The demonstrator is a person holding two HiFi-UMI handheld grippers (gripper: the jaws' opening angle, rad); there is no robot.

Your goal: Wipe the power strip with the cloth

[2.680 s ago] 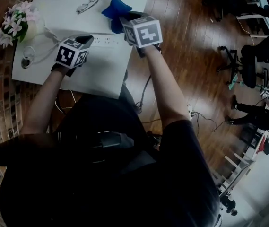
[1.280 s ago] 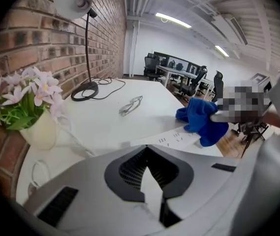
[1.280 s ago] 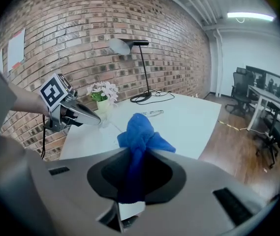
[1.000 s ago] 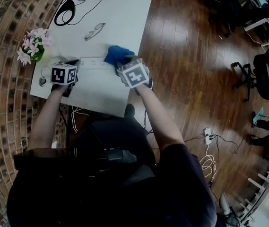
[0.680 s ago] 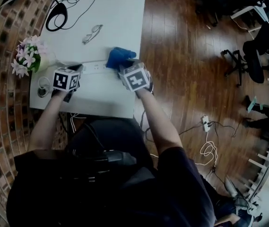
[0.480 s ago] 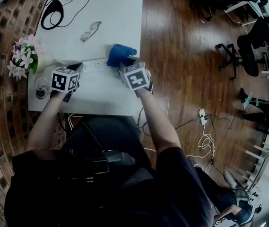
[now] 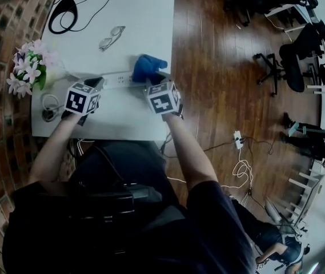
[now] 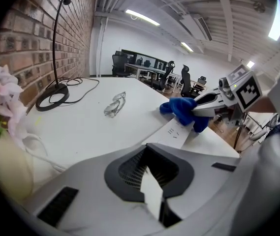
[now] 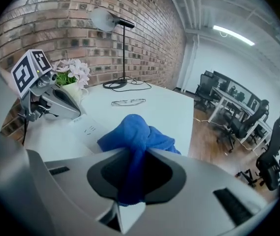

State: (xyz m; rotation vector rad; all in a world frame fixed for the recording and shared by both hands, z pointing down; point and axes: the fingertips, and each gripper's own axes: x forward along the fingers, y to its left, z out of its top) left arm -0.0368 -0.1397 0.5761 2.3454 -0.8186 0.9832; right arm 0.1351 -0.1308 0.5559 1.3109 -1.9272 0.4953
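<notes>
A white power strip (image 7: 115,80) lies across the white table (image 7: 122,119). My left gripper (image 7: 95,83) is shut, its tips down at the strip's left end. In the left gripper view the strip (image 8: 177,132) runs out from under my left gripper (image 8: 148,154). A bunched blue cloth (image 7: 148,67) sits on the strip's right end, and my right gripper (image 7: 154,79) is shut on it. In the right gripper view the cloth (image 9: 135,132) fills the jaws of my right gripper (image 9: 135,156), with the strip (image 9: 87,129) to its left.
Eyeglasses (image 7: 111,37) lie beyond the strip. A pot of pink flowers (image 7: 28,70) stands at the left edge, with a white cord and round plug (image 7: 48,112) by it. A black lamp base and cable (image 7: 65,7) sit at the far corner. The table's right edge (image 7: 169,50) drops to wood floor.
Both grippers have tilted a little while staying at the strip's two ends. The cloth remains bunched at the right end. The head view itself has shifted.
</notes>
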